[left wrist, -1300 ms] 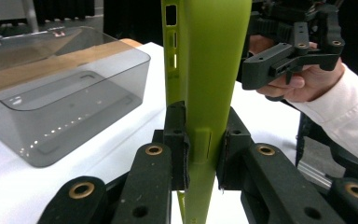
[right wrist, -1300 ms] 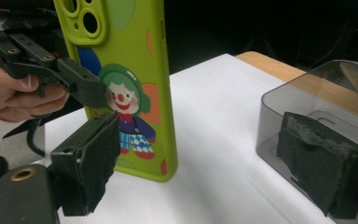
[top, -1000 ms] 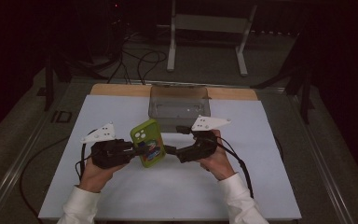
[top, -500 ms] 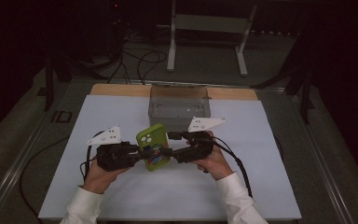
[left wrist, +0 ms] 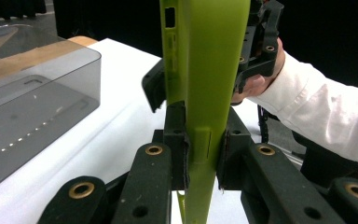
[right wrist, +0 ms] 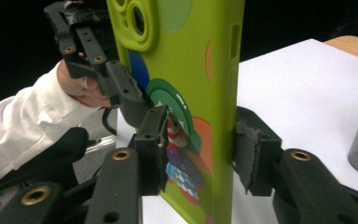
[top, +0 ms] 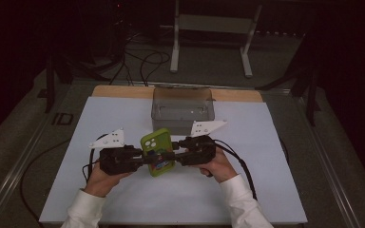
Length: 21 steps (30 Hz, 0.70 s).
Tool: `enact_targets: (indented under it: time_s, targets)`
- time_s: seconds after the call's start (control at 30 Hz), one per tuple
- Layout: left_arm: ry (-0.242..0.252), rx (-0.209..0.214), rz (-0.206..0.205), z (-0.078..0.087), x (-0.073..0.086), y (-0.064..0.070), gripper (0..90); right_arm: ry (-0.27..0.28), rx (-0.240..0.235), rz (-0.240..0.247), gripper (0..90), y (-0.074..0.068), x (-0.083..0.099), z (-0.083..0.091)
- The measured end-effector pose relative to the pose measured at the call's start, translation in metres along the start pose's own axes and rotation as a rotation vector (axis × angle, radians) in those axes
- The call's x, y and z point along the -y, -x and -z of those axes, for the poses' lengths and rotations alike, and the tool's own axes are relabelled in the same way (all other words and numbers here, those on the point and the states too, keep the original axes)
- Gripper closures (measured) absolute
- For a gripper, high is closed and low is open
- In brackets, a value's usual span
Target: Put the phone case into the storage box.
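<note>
A lime-green phone case [top: 158,153] with coloured circles and a cartoon figure is held upright just above the white board [top: 266,190], between both grippers. My left gripper [top: 148,159] comes from the left and is shut on the case's edge [left wrist: 205,70], its pads pressed on both faces. From the other side my right gripper [top: 171,156] is shut on the case [right wrist: 191,70], one pad on the printed back and one on the far face. The right gripper [left wrist: 256,46] and the left gripper [right wrist: 88,42] each show behind the case in the other's view.
A clear grey plastic box [top: 183,107] stands at the back middle of the board, just beyond the case. A wooden strip [top: 119,91] runs along the board's far edge. Cables [top: 247,166] trail from both grippers. A metal stand [top: 209,28] is on the floor behind.
Both grippers and the case between them have drifted slightly toward the person and to the right. Both grips are unchanged.
</note>
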<state>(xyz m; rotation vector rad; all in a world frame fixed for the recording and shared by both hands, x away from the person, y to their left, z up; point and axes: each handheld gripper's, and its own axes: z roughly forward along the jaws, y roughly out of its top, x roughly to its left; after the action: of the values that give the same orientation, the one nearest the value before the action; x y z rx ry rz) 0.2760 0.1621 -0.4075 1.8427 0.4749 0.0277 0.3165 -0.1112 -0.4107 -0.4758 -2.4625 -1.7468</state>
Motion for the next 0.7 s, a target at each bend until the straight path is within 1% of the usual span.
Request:
enact_targets:
  time_s: [0.17,0.2,0.23,0.27,0.33,0.4,0.53,0.63,0.7]
  targets:
    - [0.010,-0.016,0.020,0.0032,0.0017,-0.0037,77.2,0.014,-0.025,0.005,68.8,0.0008,0.0012,0.0040]
    - [0.010,-0.016,0.020,0.0032,0.0017,-0.0037,77.1,0.014,-0.025,0.005,68.8,0.0008,0.0012,0.0040]
    - [0.014,-0.020,0.030,0.0042,0.0028,-0.0056,77.0,0.018,-0.041,0.005,72.6,0.0003,0.0019,0.0047]
    - [0.020,-0.014,0.038,0.0046,0.0034,-0.0067,77.0,0.019,-0.041,0.012,74.4,0.0000,0.0023,0.0051]
    - [0.024,-0.011,0.044,0.0048,0.0045,-0.0076,76.6,0.025,-0.052,0.015,76.8,-0.0001,0.0029,0.0058]
    - [0.027,-0.017,0.046,0.0044,0.0046,-0.0077,73.6,0.030,-0.057,0.015,77.7,-0.0005,0.0028,0.0057]
    - [0.025,-0.063,0.051,0.0024,0.0047,-0.0076,63.6,0.033,-0.039,0.024,78.1,-0.0043,0.0020,0.0050]
    - [0.041,-0.101,0.068,0.0036,0.0048,-0.0086,48.6,0.034,-0.010,0.030,78.2,-0.0053,0.0018,0.0060]
    - [0.049,-0.138,0.076,0.0051,0.0046,-0.0089,37.5,0.033,0.006,0.016,78.2,-0.0059,0.0014,0.0077]
